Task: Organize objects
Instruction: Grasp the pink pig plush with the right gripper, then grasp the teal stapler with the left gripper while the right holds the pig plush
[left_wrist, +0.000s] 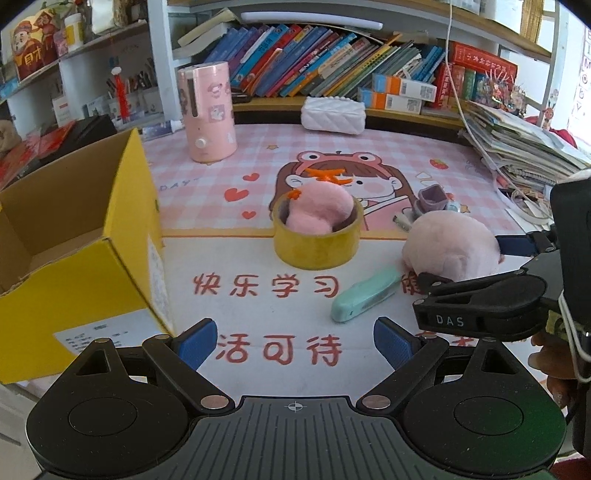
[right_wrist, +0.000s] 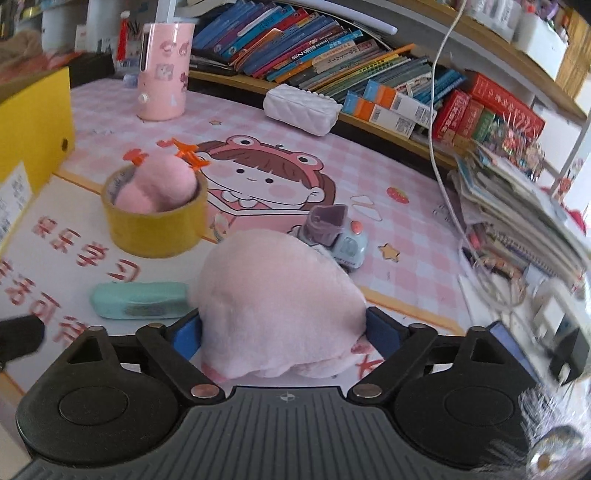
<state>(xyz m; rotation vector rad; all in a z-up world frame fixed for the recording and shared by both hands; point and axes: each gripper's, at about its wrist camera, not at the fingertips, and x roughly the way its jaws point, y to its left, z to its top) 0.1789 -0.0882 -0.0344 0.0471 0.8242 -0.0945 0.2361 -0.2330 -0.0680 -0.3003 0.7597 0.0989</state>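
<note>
1. Nearest the right wrist camera, the right gripper (right_wrist: 284, 332) has its blue fingers (right_wrist: 186, 338) standing wide on either side of a pink plush toy (right_wrist: 273, 299). The plush fills the gap and looks to touch both pads, but I cannot tell whether they press on it yet.
2. Judging by its fuzzy, slumped shape, the plush is light and soft. It should squash under a squeeze, so a hold across its thick middle seems safer than one on a loose edge.
3. Low in the left wrist view, the left gripper (left_wrist: 295, 343) hangs over bare tabletop (left_wrist: 258, 317) with its fingers spread wide and nothing between them.
4. Just beside the plush lies a mint stapler (right_wrist: 140, 299), stiff and smooth; it would want a grip across its narrow sides.
5. Farther out stands a yellow tape roll (right_wrist: 155, 225) with a second pink plush (right_wrist: 155, 188) tucked in its core.
6. Behind the near plush sits a small toy car (right_wrist: 343, 240), close enough to be knocked on a lift.
7. Off to the left, an open yellow box (left_wrist: 85, 266) looks like the likely place for things; the tabletop between it and the plush is mostly open, though the tape roll and stapler lie near that path.
8. At the back, a pink cylinder (left_wrist: 207, 110), a white quilted case (left_wrist: 332, 114) and a paper stack (left_wrist: 524, 147) edge the room.
</note>
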